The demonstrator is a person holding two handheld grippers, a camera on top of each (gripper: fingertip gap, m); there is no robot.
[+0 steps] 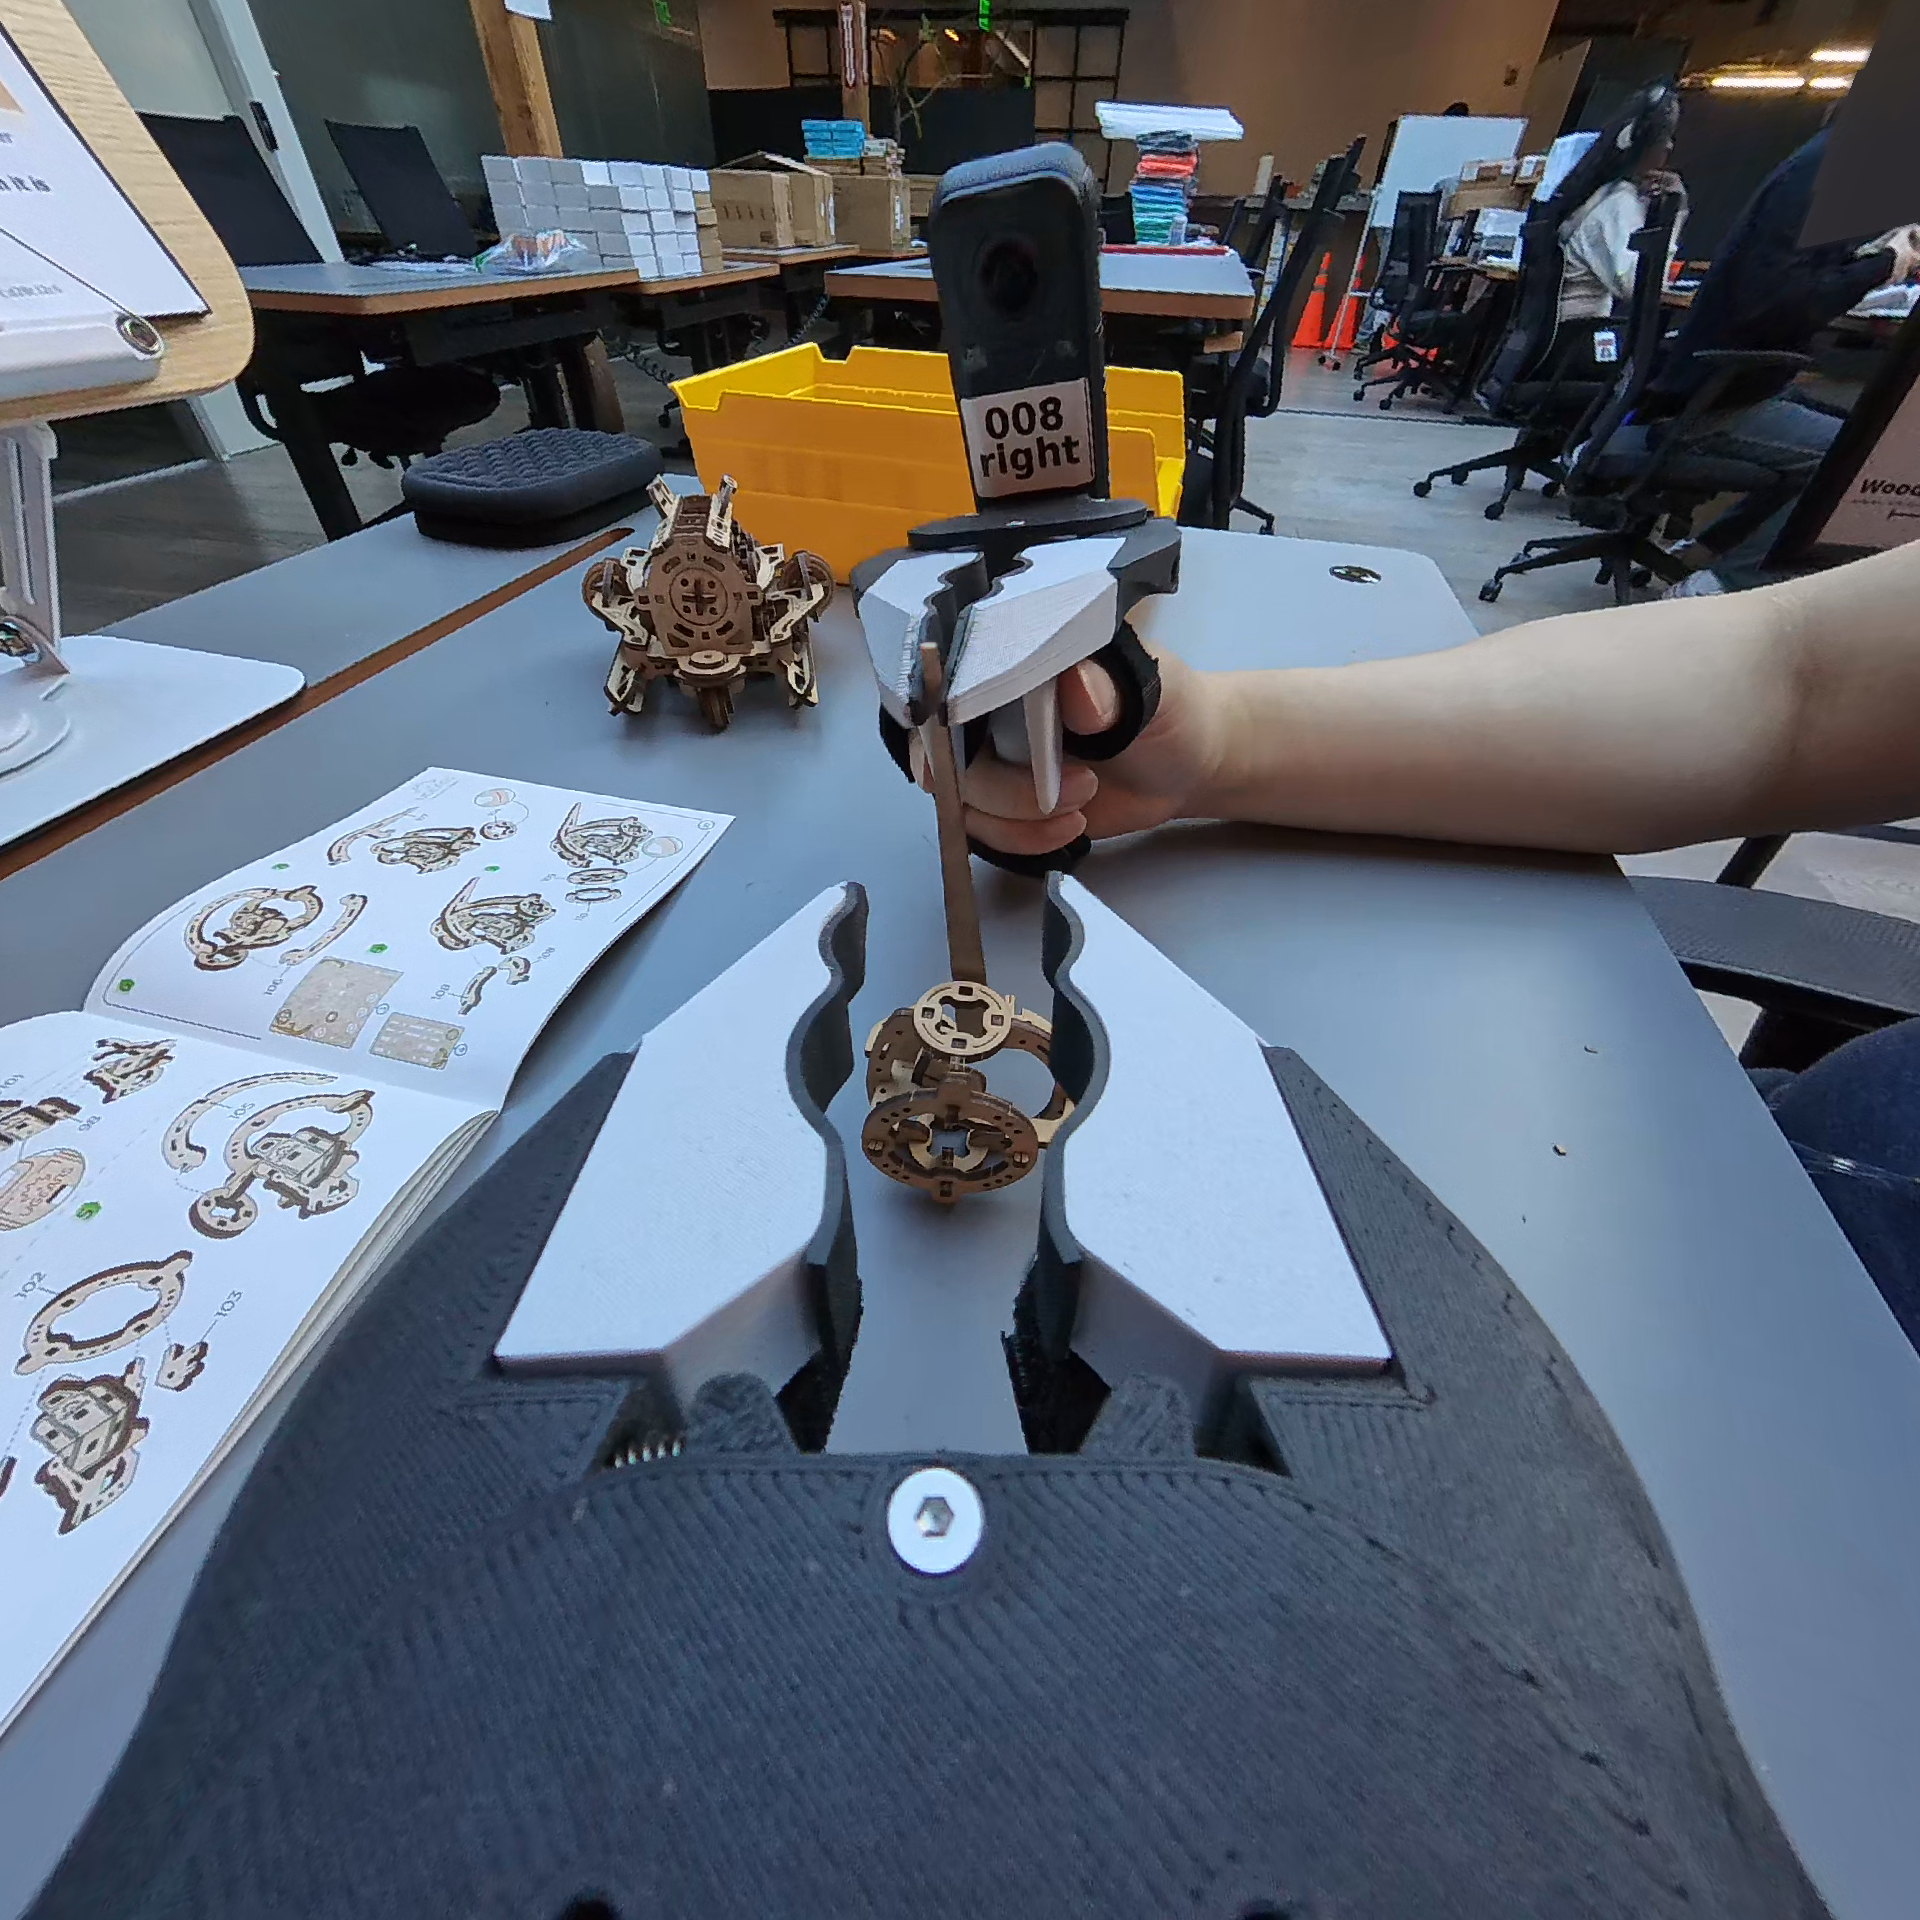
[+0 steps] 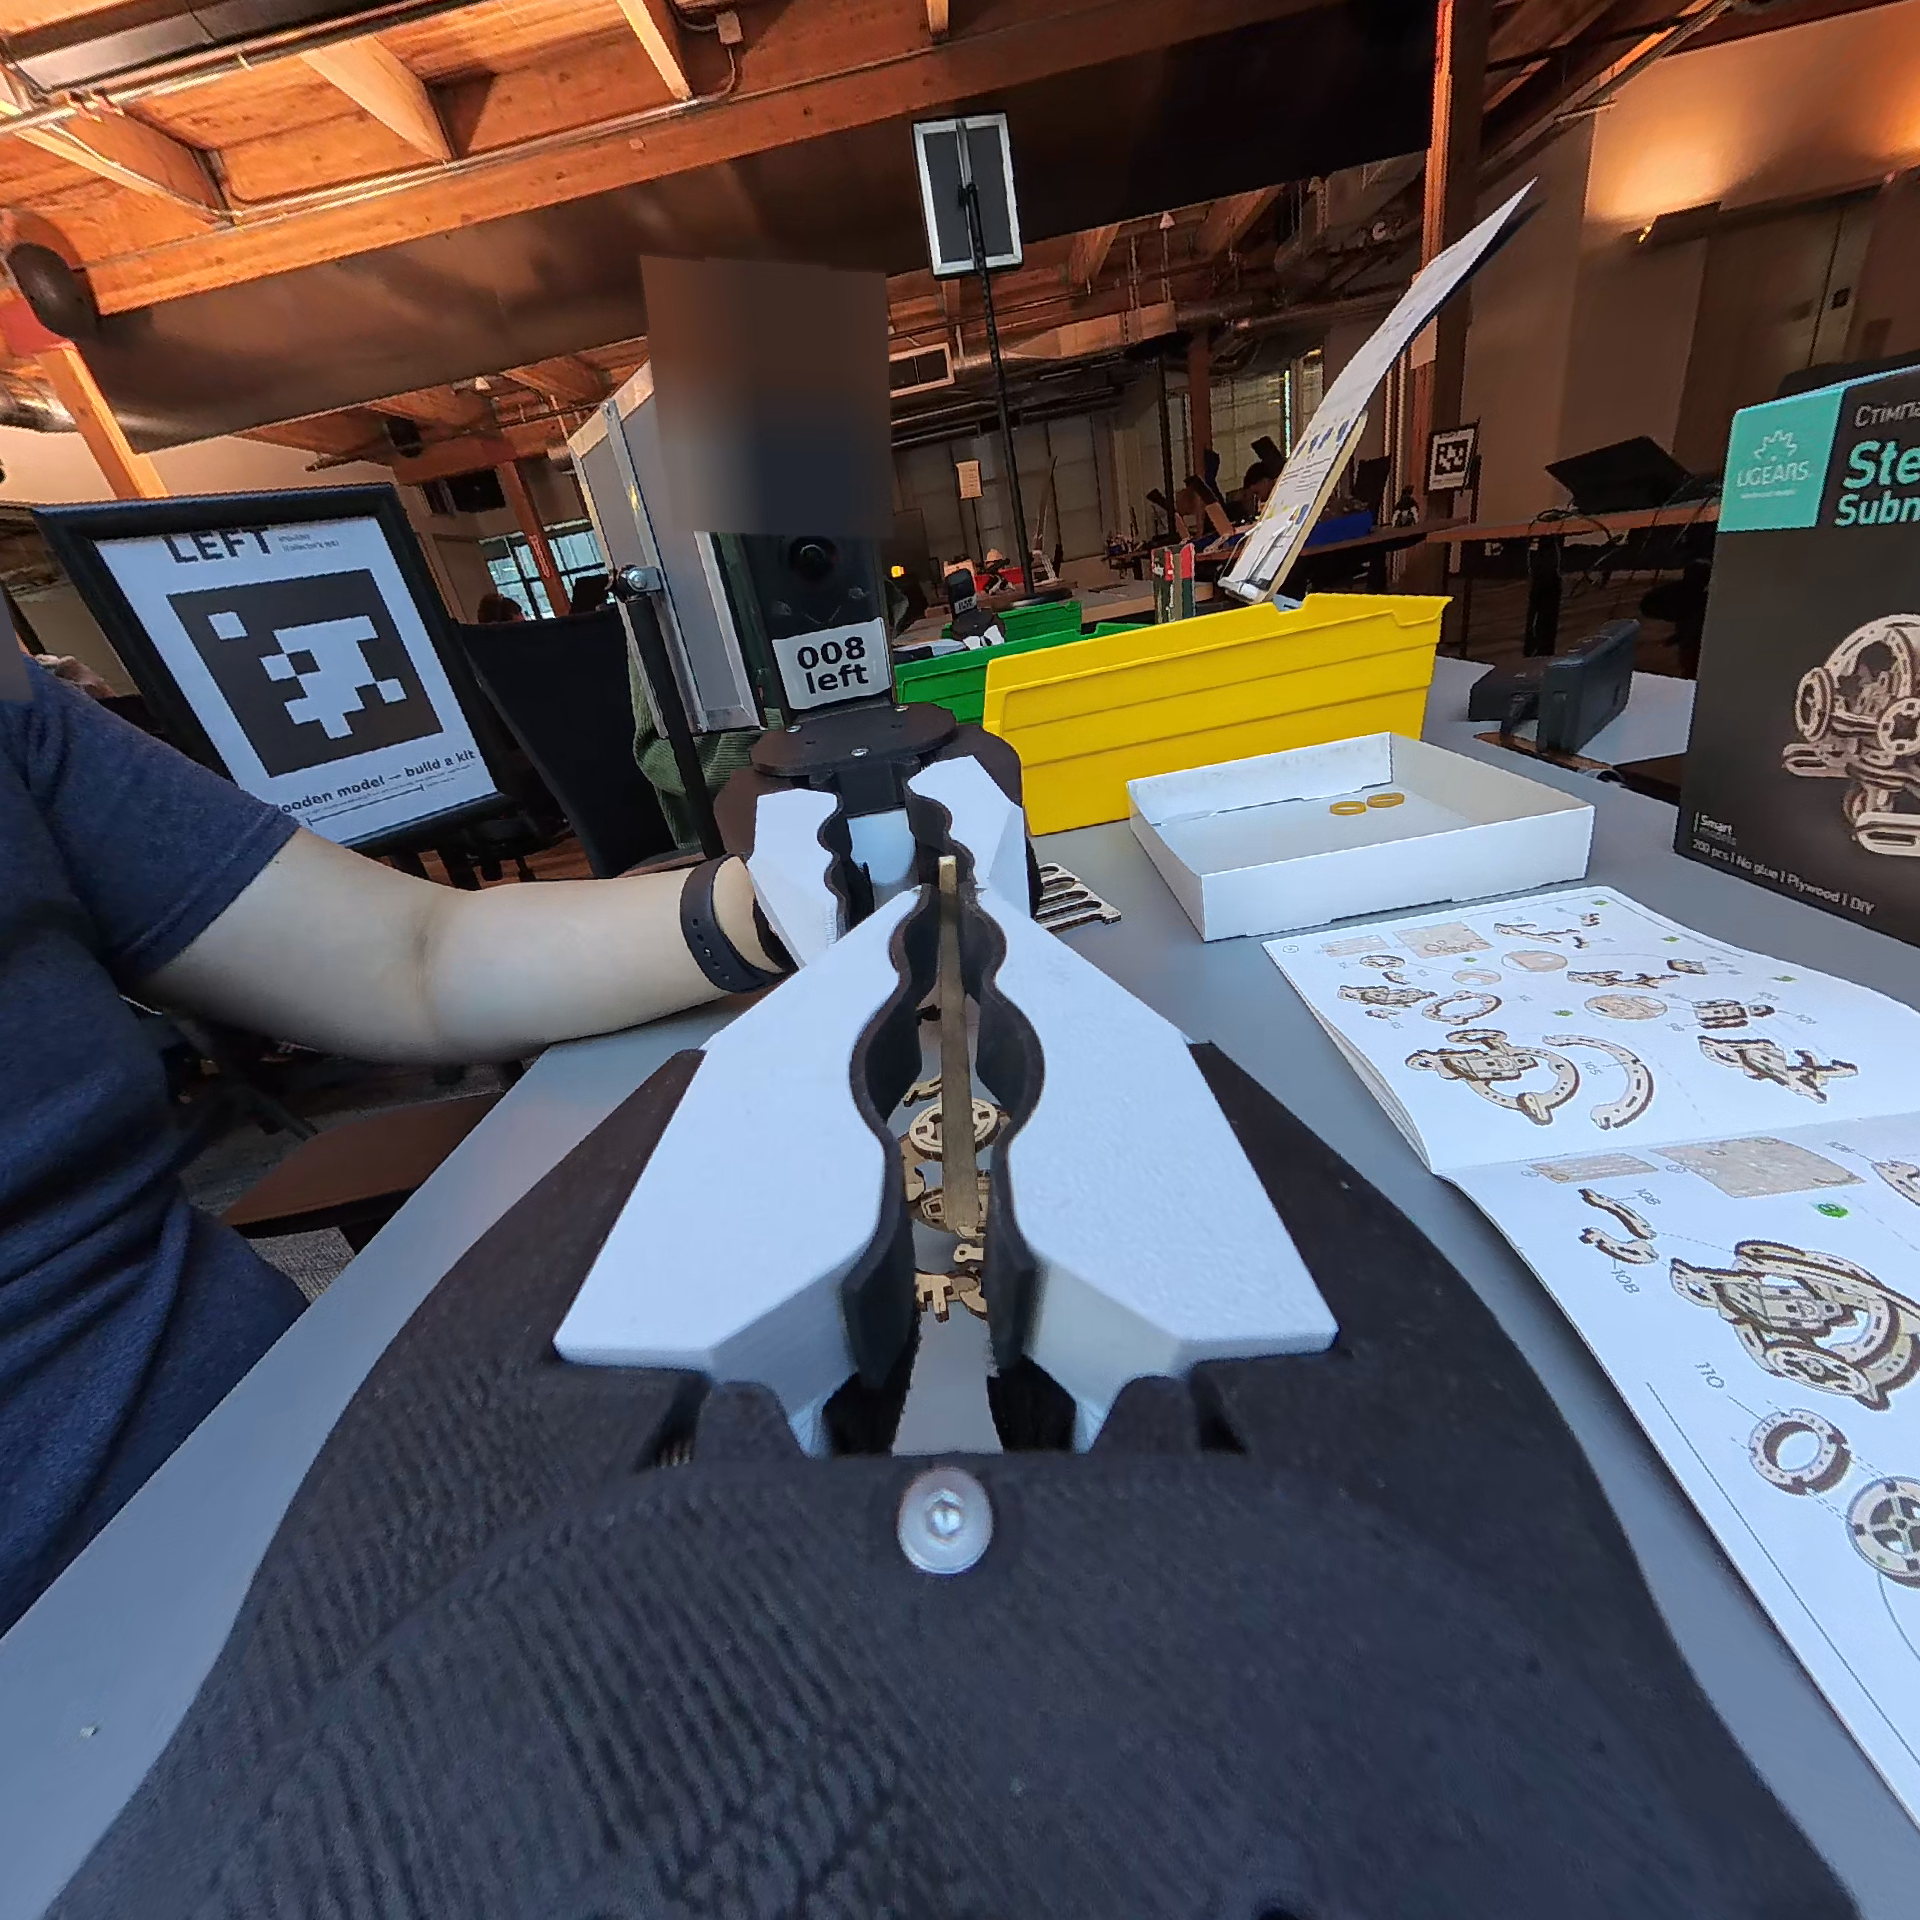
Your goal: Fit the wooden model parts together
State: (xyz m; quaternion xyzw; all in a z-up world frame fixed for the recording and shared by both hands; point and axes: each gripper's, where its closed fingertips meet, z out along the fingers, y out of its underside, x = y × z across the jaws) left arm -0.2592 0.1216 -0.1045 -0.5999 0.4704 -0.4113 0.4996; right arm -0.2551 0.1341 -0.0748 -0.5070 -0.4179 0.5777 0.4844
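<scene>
A small wooden gear assembly (image 1: 951, 1101) stands on the grey table (image 1: 1351, 987) between the fingers of my left gripper (image 1: 953, 894). That gripper is open: the assembly touches the right finger, and a gap shows on the left. My right gripper (image 1: 930, 707) is shut on a thin wooden stick (image 1: 951, 862). The stick's lower end meets the assembly's top ring. In the right wrist view the stick (image 2: 954, 1039) stands upright between the closed fingers of my right gripper (image 2: 948, 904). The assembly (image 2: 920, 1164) shows through the gap below, and the left gripper (image 2: 883, 862) faces me.
A larger built wooden model (image 1: 707, 613) stands farther back on the table. An open instruction booklet (image 1: 395, 935) lies on the left. A yellow bin (image 1: 831, 447), a white tray (image 2: 1351, 894) with two yellow rings, a kit box (image 2: 1818, 644) and a wooden parts sheet (image 2: 1075, 904) are nearby. The grippers are tip to tip, or close to it.
</scene>
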